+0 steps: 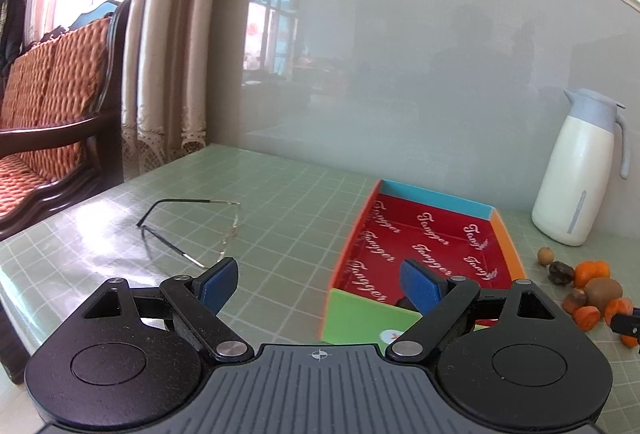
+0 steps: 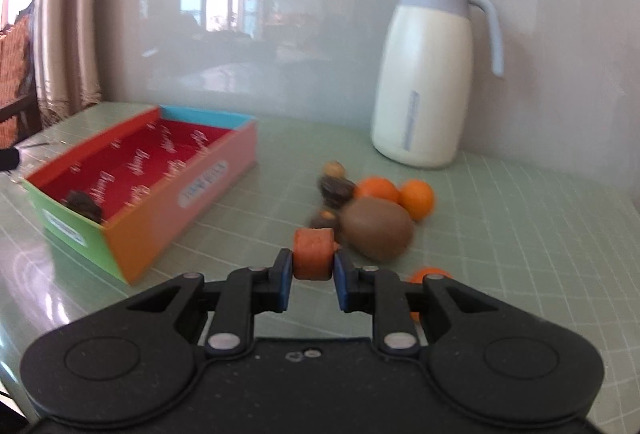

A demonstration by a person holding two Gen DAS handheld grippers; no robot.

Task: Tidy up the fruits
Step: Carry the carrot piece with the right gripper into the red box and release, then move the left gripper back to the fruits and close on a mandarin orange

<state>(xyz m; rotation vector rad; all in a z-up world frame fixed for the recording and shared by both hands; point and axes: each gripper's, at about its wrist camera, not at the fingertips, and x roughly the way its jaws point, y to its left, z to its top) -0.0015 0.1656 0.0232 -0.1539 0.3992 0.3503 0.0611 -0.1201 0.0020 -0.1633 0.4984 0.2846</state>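
Note:
A colourful open box (image 1: 424,246) with a red inside stands on the green table; it also shows in the right wrist view (image 2: 160,169). One dark fruit (image 2: 84,205) lies in its near corner. A pile of fruit lies to the box's right: a brown kiwi (image 2: 378,230), two oranges (image 2: 416,197), dark dried fruits (image 2: 336,189) and small orange pieces. My right gripper (image 2: 313,266) is shut on an orange fruit piece (image 2: 313,254) just in front of the kiwi. My left gripper (image 1: 316,286) is open and empty, in front of the box's near end.
A white jug (image 2: 428,81) with a grey-blue lid stands at the back by the wall, also in the left wrist view (image 1: 576,169). A pair of glasses (image 1: 192,230) lies left of the box. A wooden sofa (image 1: 52,113) is beyond the table's left edge.

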